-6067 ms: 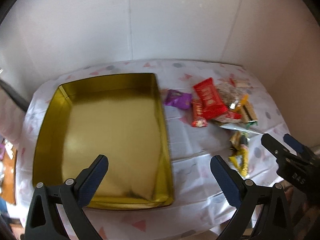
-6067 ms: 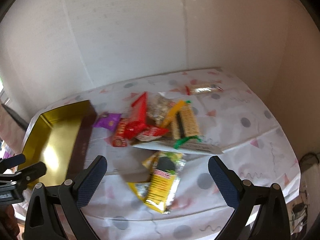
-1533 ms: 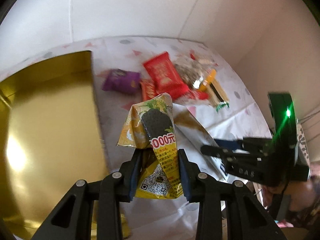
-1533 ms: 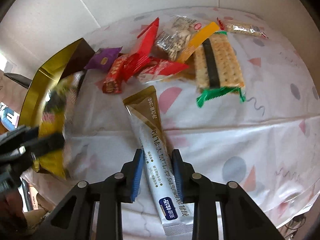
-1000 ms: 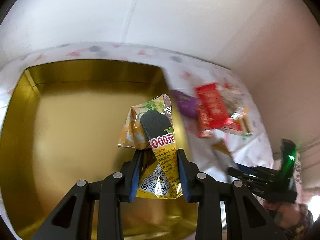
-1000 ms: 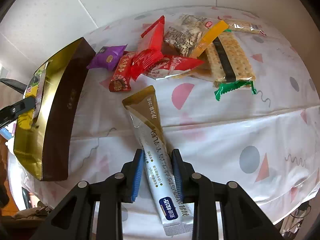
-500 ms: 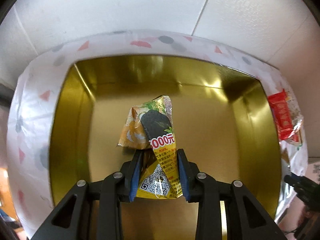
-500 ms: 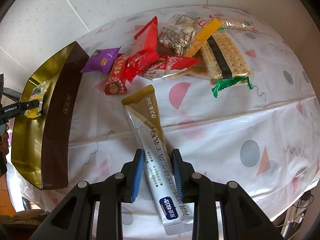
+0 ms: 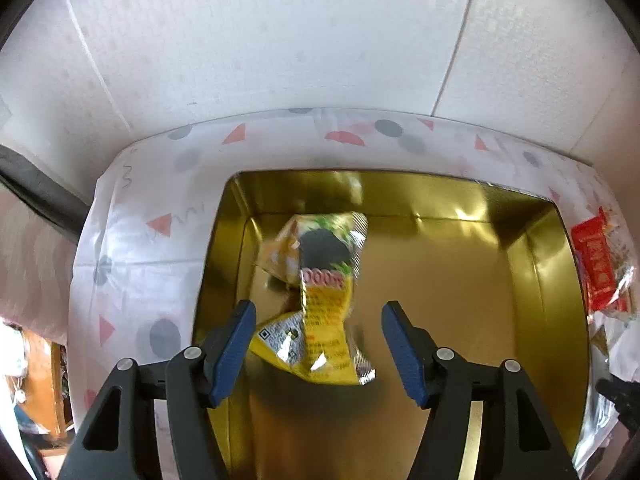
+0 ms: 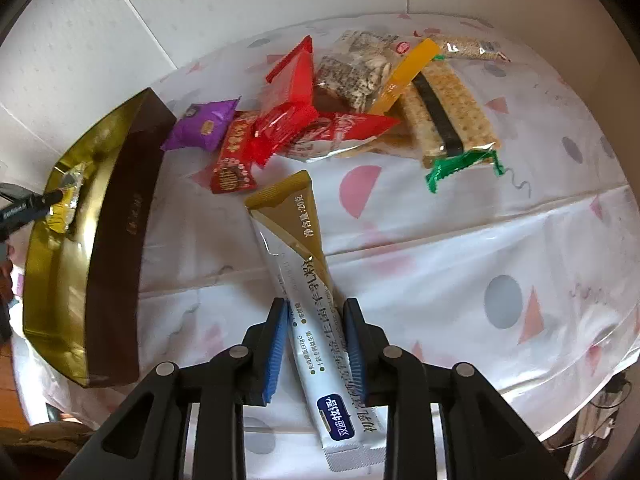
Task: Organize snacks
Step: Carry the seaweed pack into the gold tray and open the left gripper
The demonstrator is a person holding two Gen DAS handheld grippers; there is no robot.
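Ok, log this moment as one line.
left tool: opening, yellow snack packet over gold tray | right tool: shut on milk powder stick | stage: placing

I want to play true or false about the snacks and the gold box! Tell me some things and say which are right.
1. The yellow snack packet is over the inside of the gold box. True.
2. The left gripper is squeezing the yellow snack packet tight. False: its jaws are opening and the pads stand apart from the packet.
3. The right gripper holds a long white and gold stick packet. True.
4. The purple snack is inside the gold box. False: it lies on the tablecloth beside the box.
5. The cracker pack with the green end is in the right gripper. False: it lies on the tablecloth.
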